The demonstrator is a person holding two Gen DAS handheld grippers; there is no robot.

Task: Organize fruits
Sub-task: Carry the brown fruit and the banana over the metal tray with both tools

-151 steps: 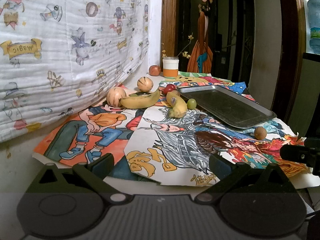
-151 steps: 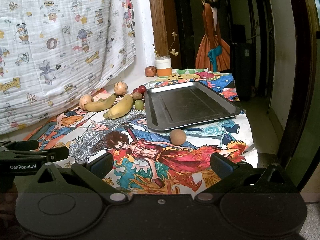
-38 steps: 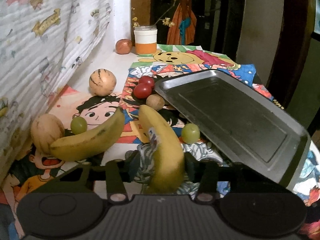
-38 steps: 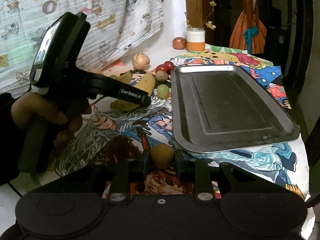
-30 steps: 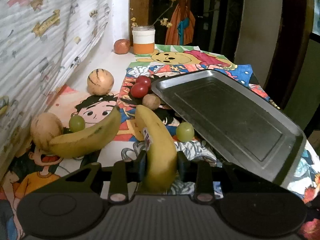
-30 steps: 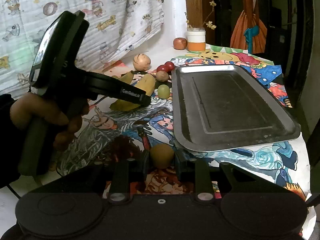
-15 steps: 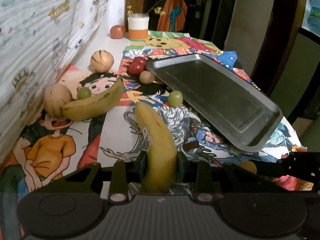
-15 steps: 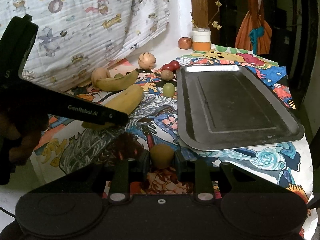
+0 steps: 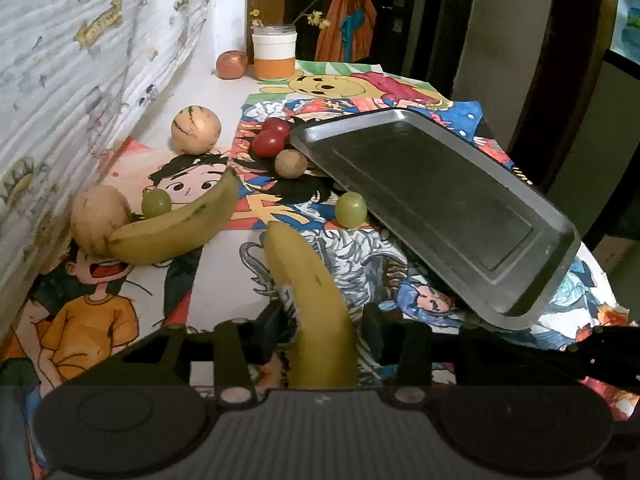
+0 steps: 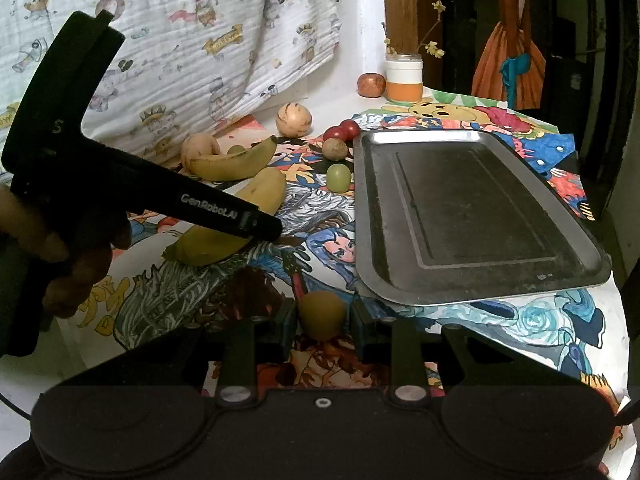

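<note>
Left wrist view: close, angled down, facing tray (image 9: 436, 204) from its left-front corner. Right wrist view: close, angled down, facing tray (image 10: 472, 208) from its near short edge. Shared: tray, fruit cluster left of tray.

There were two bananas: one (image 9: 316, 312) near the camera, the other (image 9: 176, 228) curved beside the pale fruit. Two pale striped round fruits lay by the cloth, one (image 9: 98, 218) touching the curved banana, one (image 9: 196, 130) farther back. Two green grapes (image 9: 156, 203) (image 9: 350, 209) showed, and two red cherry tomatoes (image 9: 269, 143) (image 9: 277, 125) touching each other. Two small brown round fruits were counted (image 9: 291, 163) (image 10: 322, 314), one reddish fruit (image 9: 231, 65), one jar (image 9: 275, 57) and one metal tray (image 9: 440, 204).
</note>
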